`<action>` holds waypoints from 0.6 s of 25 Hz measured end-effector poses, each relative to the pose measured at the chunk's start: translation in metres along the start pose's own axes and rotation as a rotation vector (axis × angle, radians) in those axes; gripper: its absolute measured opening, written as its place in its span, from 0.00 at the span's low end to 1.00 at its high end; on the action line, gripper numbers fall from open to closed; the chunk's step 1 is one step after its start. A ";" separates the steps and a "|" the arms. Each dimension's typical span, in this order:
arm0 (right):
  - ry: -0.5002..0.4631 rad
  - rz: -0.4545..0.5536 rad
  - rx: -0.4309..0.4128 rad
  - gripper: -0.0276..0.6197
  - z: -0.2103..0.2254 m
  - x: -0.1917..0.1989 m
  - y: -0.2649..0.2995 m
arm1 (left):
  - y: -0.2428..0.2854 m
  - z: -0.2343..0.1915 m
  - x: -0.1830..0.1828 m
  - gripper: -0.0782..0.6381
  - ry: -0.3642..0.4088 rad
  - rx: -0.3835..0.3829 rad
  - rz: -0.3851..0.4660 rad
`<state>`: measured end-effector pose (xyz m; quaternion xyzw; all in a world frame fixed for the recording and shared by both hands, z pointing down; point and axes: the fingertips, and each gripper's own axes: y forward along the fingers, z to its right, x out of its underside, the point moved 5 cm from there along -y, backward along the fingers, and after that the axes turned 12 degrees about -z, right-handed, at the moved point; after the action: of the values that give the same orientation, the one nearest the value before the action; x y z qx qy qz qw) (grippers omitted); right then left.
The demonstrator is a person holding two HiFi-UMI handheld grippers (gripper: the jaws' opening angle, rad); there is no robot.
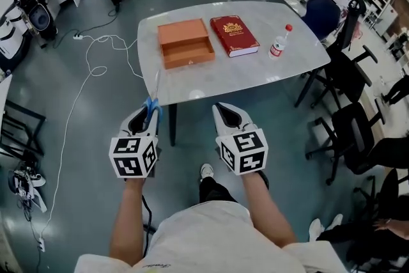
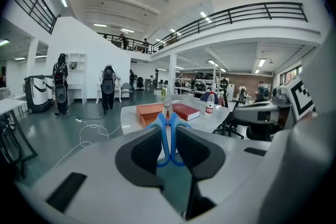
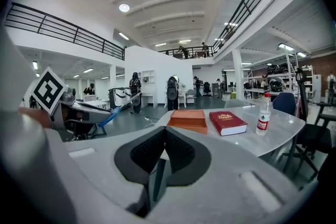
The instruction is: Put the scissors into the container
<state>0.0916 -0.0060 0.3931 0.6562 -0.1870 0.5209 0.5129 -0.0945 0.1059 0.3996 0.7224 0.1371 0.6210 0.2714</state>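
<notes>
Left gripper (image 1: 148,113), lower left of the head view, is clamped on the scissors (image 1: 153,96). In the left gripper view the two blue handle loops (image 2: 168,136) sit squeezed between the dark pads, with the blades running up and away toward the table (image 1: 243,73). Right gripper (image 1: 225,110), lower centre, has its jaws together on nothing; its own view shows only pad against pad. The container (image 1: 189,62) is an open orange box in the upper middle of the head view, on the table's near left part, well apart from the scissors and looking empty. A red book (image 1: 234,35) lies just right of it, and a small bottle (image 1: 278,43) stands further right. Handling guess: the scissors are light and rigid, but the smooth hard plastic loops could swivel or slip in the pads. The blade tip is pointed, so keep it from jabbing the box wall. Holding at the loops looks fine. The box seems shallow, so the scissors probably go in lying flat.
</notes>
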 end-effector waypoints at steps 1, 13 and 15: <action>0.000 -0.001 -0.005 0.05 0.005 -0.003 0.006 | 0.006 -0.001 -0.005 0.22 0.000 -0.002 -0.001; -0.001 -0.003 -0.066 0.05 0.061 -0.039 0.069 | 0.075 -0.011 -0.053 0.22 -0.008 -0.036 -0.029; -0.003 -0.003 -0.075 0.05 0.070 -0.044 0.078 | 0.087 -0.010 -0.059 0.22 -0.008 -0.040 -0.034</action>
<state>0.0485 -0.1106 0.3968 0.6376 -0.2063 0.5117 0.5376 -0.1278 0.0060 0.4006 0.7169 0.1361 0.6160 0.2968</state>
